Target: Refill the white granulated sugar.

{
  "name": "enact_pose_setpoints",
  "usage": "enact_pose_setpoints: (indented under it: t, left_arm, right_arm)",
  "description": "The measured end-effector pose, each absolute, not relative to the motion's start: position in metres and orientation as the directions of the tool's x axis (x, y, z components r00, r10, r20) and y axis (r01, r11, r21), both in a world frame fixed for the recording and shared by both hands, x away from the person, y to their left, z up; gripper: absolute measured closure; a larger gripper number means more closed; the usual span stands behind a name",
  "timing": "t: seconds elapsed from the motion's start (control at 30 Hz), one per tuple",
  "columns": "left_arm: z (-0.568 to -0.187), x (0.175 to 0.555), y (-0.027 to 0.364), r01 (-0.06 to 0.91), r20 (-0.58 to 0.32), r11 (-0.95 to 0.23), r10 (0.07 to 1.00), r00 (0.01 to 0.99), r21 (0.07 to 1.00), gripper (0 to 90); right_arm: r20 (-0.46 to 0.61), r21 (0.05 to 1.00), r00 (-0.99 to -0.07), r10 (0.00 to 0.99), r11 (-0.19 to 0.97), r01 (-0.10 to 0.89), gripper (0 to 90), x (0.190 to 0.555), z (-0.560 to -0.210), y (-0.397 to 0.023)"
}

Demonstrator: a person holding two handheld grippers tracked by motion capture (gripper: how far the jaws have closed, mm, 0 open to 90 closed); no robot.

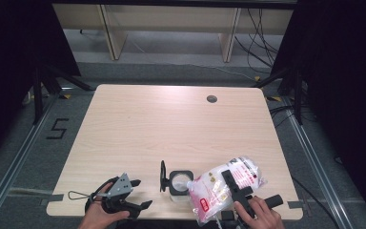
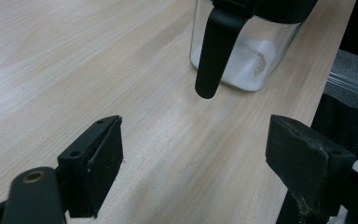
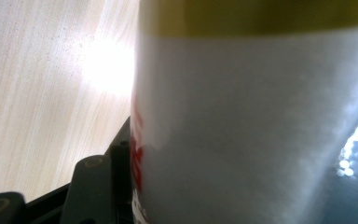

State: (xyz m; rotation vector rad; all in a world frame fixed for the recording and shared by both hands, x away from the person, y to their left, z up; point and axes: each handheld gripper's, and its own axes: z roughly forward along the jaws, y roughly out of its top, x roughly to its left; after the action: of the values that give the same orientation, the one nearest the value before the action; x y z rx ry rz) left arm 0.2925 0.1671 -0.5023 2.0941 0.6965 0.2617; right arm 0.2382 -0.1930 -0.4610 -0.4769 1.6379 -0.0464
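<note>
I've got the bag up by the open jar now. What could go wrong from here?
1. The bag leans at the jar from the side, its end not clearly over the narrow opening; powder could spill onto the table.
2. The jar stands near the table's front edge and the left claw is open and off it, so a nudge might tip it.
3. The right claw grips a soft bag, which could sag or slip.
</note>
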Motion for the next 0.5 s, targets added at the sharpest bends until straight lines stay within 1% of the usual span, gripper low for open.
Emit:
enact_pose_setpoints:
  t: [0.13,0.17,0.23,0.4,0.47,0.5]
  left_arm:
    - [-0.5022,0.2921,0.1671,0.386,-0.072,-0.453,0.569,0.819,0.804,18.5]
    - [-0.5031,0.2917,0.1656,0.39,-0.09,-0.428,0.572,0.815,0.815,18.5]
    - [-0.5025,0.2923,0.1664,0.386,-0.082,-0.441,0.567,0.819,0.81,18.5]
    - [-0.5031,0.2925,0.1656,0.391,-0.09,-0.434,0.568,0.818,0.812,18.5]
    - [-0.5029,0.2928,0.1663,0.386,-0.078,-0.446,0.567,0.82,0.807,18.5]
    - [-0.503,0.2926,0.166,0.384,-0.078,-0.443,0.568,0.819,0.81,18.5]
  right_arm:
    - [-0.942,-0.31,-0.039,-0.333,0.909,-0.28,43.7,0.2377,-0.4606,-0.1926]
    - [-0.942,-0.31,-0.04,-0.334,0.908,-0.281,43.7,0.2377,-0.4605,-0.1925]
    - [-0.944,-0.303,-0.043,-0.327,0.912,-0.277,43.7,0.2368,-0.461,-0.1928]
    - [-0.937,-0.329,-0.026,-0.349,0.902,-0.278,43.8,0.2376,-0.4604,-0.1929]
    - [-0.949,-0.289,-0.051,-0.312,0.921,-0.259,43.8,0.2359,-0.4623,-0.1941]
    - [-0.943,-0.308,-0.04,-0.33,0.913,-0.267,43.8,0.2369,-0.4607,-0.1943]
